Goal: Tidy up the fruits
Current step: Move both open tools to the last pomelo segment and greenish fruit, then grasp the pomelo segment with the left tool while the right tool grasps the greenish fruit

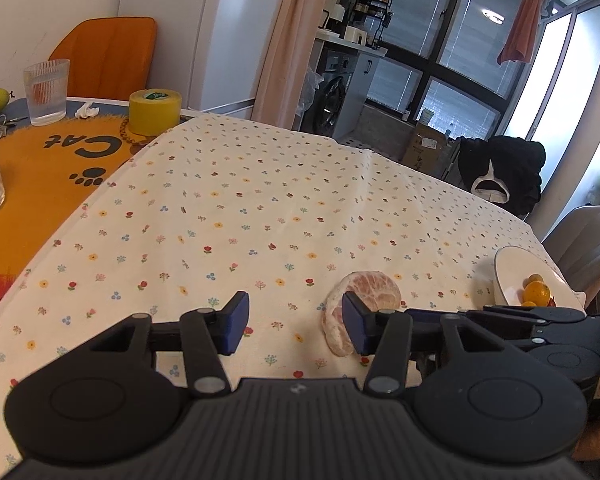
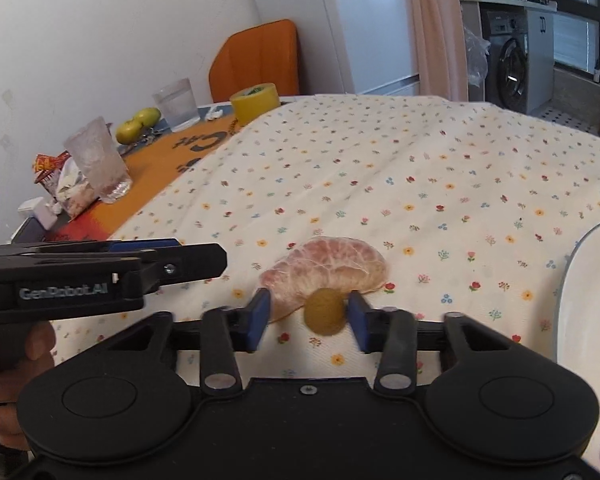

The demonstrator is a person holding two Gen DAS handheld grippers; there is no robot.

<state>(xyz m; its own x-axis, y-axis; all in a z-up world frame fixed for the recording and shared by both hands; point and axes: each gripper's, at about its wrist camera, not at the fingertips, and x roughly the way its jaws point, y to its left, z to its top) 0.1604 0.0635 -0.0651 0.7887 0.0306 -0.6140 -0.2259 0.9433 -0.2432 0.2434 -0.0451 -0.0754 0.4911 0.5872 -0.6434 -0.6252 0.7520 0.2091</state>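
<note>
Low in the frame's centre, the right tool (image 2: 305, 322), fingers apart, brackets a small brownish round fruit (image 2: 325, 312) hard against its right finger, the peeled pomelo segment (image 2: 328, 270) lying crosswise just beyond on the desk.

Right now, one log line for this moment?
left claw: open, empty | right claw: open around small fruit | pomelo: on cloth | plate: holds oranges
</note>
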